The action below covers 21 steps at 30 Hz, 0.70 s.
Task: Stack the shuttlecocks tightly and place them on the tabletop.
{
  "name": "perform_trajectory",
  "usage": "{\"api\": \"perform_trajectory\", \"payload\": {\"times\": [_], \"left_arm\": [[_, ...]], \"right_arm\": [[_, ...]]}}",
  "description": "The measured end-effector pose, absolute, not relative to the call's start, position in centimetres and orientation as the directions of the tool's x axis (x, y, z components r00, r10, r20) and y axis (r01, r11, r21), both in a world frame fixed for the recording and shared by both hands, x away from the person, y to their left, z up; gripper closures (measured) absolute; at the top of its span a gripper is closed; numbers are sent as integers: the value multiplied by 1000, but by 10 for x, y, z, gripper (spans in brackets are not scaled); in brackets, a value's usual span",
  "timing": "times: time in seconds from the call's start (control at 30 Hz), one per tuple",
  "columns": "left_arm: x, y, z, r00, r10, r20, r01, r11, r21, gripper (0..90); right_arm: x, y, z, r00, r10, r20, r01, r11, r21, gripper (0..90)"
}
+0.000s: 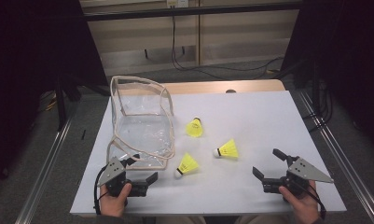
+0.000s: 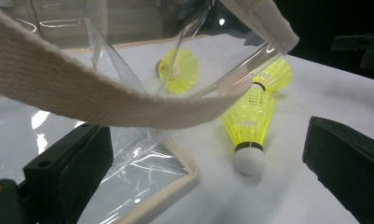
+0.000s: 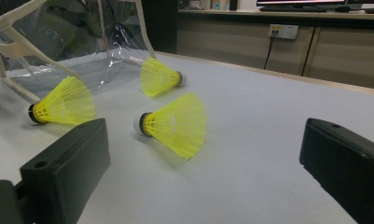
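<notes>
Item: clear bag (image 1: 140, 123), soft plastic with beige webbing trim, standing open at the left of the white table (image 1: 250, 116). Its near rim sags toward the left gripper.

Item: near shuttlecock (image 1: 188, 164), yellow skirt, white cork pointing toward the person; lies just beside the bag's near right corner. In the left gripper view it (image 2: 248, 123) lies between the jaws' lines, farther off, untouched.

Item: middle shuttlecock (image 1: 227, 150), on its side, cork to the left, right of the near one and apart from it.

Item: far shuttlecock (image 1: 194, 128), close to the bag's right wall.

Item: left gripper (image 1: 140, 173), hand-held at the table's near left edge. Jaws wide apart, holding nothing; one jaw sits by the bag's near corner, the trim strap (image 2: 105, 95) hanging above.

Item: right gripper (image 1: 267, 164), hand-held at the near right. Jaws spread wide, empty, well apart from the shuttlecocks, facing them.
</notes>
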<state>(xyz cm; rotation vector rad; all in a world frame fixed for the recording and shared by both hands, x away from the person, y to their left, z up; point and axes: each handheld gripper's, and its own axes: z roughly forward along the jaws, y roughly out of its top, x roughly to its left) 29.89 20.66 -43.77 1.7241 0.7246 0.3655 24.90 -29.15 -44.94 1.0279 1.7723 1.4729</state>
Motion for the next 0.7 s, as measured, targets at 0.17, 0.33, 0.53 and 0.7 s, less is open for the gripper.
{"api": "perform_trajectory", "payload": {"times": [0.17, 0.33, 0.53, 0.7], "left_arm": [[298, 203, -438, 761, 636, -129, 281, -145, 949, 18], [297, 198, -437, 769, 625, -132, 282, -147, 948, 17], [298, 190, -437, 771, 624, -128, 290, -165, 943, 18], [298, 187, -436, 766, 630, -128, 294, -165, 942, 10]], "right_arm": [[249, -290, -449, -516, 856, 21, 179, 84, 980, 11], [249, -290, -449, -514, 858, 20, 181, 86, 980, 12], [250, -291, -449, -514, 857, 24, 182, 82, 980, 13], [250, -290, -449, -515, 857, 23, 182, 83, 980, 13]]}}
